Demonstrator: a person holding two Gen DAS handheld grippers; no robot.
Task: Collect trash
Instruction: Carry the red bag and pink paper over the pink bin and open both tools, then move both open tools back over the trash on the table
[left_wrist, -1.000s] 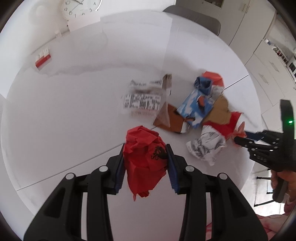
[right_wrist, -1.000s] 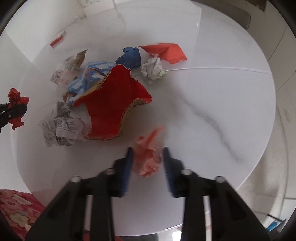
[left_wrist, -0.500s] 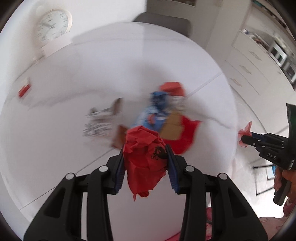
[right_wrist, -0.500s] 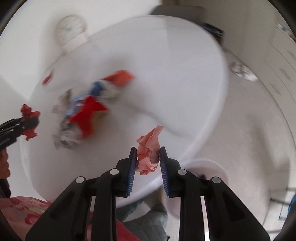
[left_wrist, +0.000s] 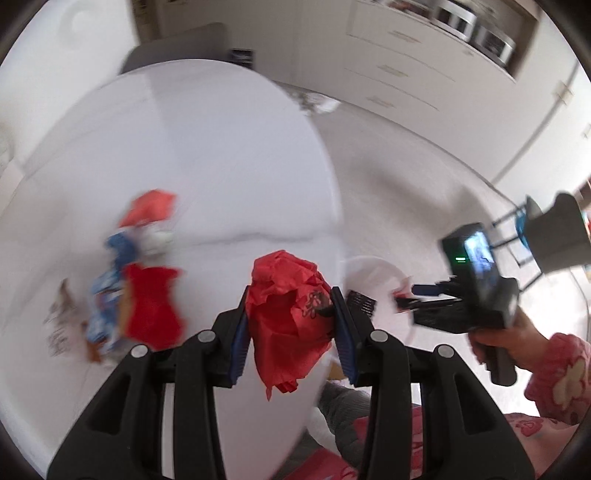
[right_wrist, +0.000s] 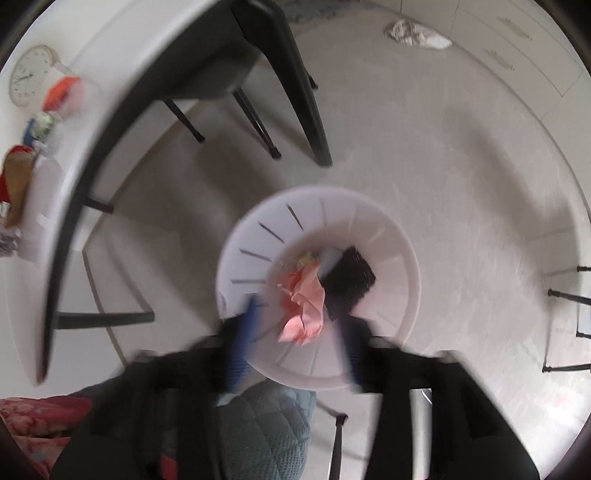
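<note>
The left gripper (left_wrist: 291, 317) is clenched on a crumpled red paper wad (left_wrist: 290, 314), held above the edge of a round white table (left_wrist: 207, 155). Farther back on the tabletop, blurred, lies a heap of remaining trash (left_wrist: 136, 273): red, blue and white scraps of paper and cardboard. A grey chair (left_wrist: 177, 44) stands at the table's far side, and white cabinets with drawers (left_wrist: 399, 74) line the wall beyond a pale floor (left_wrist: 406, 177).

The right gripper (right_wrist: 295, 332) hangs over a white slotted wastebasket (right_wrist: 406, 295) that stands on the floor just beside the table. Its blue-padded fingers (right_wrist: 243, 332) are spread apart and smeared by motion, and a crumpled pink paper (right_wrist: 304, 302) sits between them without touching either pad, in line with the basket's mouth; whether it is in mid-air or already inside cannot be told. A black mesh piece (right_wrist: 347, 284) and a few small scraps lie in the basket. The table's dark underside and legs (right_wrist: 303, 92) arc across the upper left, with a wall clock (right_wrist: 27, 75) at the far left and a crumpled white item (right_wrist: 417, 33) on the floor near the cabinets.
</note>
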